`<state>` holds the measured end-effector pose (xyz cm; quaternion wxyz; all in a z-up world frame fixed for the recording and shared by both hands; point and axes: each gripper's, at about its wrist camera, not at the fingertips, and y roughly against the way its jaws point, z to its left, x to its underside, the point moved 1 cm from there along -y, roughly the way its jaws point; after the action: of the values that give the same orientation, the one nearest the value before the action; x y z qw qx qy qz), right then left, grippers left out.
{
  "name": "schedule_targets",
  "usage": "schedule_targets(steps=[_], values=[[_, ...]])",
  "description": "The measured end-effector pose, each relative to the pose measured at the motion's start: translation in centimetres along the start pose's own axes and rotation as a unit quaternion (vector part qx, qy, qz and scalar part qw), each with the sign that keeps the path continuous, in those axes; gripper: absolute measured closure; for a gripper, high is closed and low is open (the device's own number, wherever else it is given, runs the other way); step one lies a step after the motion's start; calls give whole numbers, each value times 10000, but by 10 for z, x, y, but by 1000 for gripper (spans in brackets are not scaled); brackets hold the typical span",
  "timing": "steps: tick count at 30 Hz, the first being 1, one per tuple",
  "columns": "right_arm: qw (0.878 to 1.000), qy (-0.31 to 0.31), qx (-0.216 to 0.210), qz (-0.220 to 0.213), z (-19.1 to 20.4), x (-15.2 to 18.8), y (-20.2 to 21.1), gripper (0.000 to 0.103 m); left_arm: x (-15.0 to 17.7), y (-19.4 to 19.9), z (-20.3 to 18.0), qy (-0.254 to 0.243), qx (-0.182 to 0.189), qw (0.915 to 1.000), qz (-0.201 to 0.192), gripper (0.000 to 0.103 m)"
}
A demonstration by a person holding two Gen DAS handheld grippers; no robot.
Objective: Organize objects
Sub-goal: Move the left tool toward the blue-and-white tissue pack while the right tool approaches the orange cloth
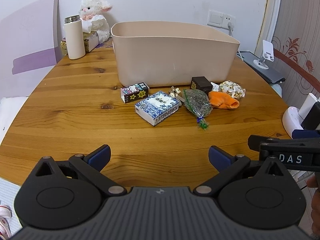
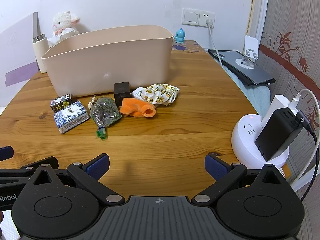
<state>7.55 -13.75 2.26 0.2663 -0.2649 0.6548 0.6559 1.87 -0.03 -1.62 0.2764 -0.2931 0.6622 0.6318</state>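
Note:
A beige plastic bin stands on the wooden table. In front of it lie a small dark printed box, a blue-white tissue pack, a clear bag of dried herbs, an orange cloth, a dark cube and a floral scrunchie. My left gripper and right gripper are open and empty, near the table's front edge, well short of the objects.
A white bottle, a plush lamb and a tissue box stand at the back left. A white power hub with a black charger sits at the right. A laptop with a phone stand lies beyond the table's right edge.

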Motion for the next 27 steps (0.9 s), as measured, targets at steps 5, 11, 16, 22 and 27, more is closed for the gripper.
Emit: schedule_targets(steps=[5,11,16,22,27], values=[[10000,-27,-19,25,0,0,-1,0,0,-1,1,9,10,10000,3,0],[10000,-36,3,27,-2,0,-1,0,-1,-2,0,-17,-6,10000,-17,0],[10000,-51,11,39,-3,-1,-1,0,-2,-4,-1,-31,0,10000,-12,0],[10000,-48,11,42,-3,-1,-1,0,-1,-4,-2,-28,-2,10000,-10,0],[10000,-26,-3,55,-3,0,-4,0,1,-7,-2,-14,4,10000,6,0]])
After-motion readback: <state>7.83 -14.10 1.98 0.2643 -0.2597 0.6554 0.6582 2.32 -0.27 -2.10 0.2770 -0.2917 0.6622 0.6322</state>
